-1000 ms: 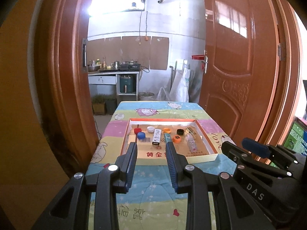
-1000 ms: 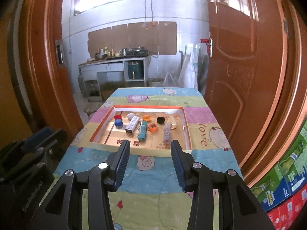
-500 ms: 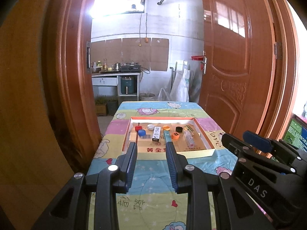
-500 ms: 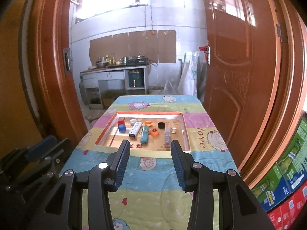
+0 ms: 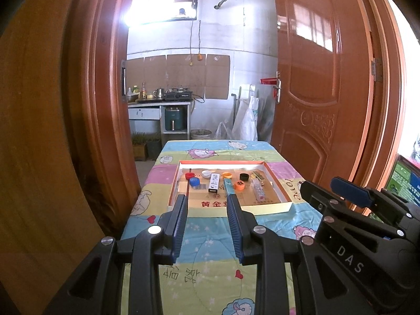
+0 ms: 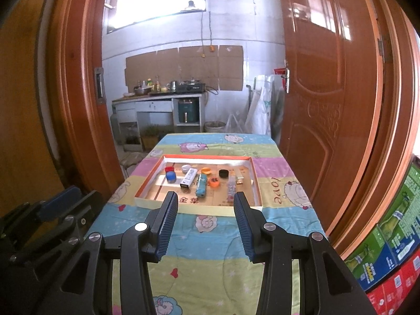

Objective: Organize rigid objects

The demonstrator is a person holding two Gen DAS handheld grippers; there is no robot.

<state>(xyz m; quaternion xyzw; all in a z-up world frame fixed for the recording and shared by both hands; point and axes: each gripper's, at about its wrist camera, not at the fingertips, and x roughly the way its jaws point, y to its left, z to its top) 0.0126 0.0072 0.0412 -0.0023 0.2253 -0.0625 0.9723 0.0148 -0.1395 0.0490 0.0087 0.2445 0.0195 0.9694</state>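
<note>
- Grippers have both drawn back from the tray [image 5: 284, 201] over the last second; it looks smaller and farther in both views than a moment ago, and more of the cartoon quilt [image 6: 210, 225] shows in front of it
- Left gripper [image 5: 207, 202] has a narrow gap with nothing in it; right gripper [image 6: 205, 200] stands wider, also empty
- Retreat with empty jaws suggests the sorting is finished or paused
- Tray sits mid-table, holding bottle caps [image 5: 193, 179] in a far row, a white box [image 6: 188, 178], a teal tube [image 6: 201, 187] and a clear case at the right, all lying apart
</note>
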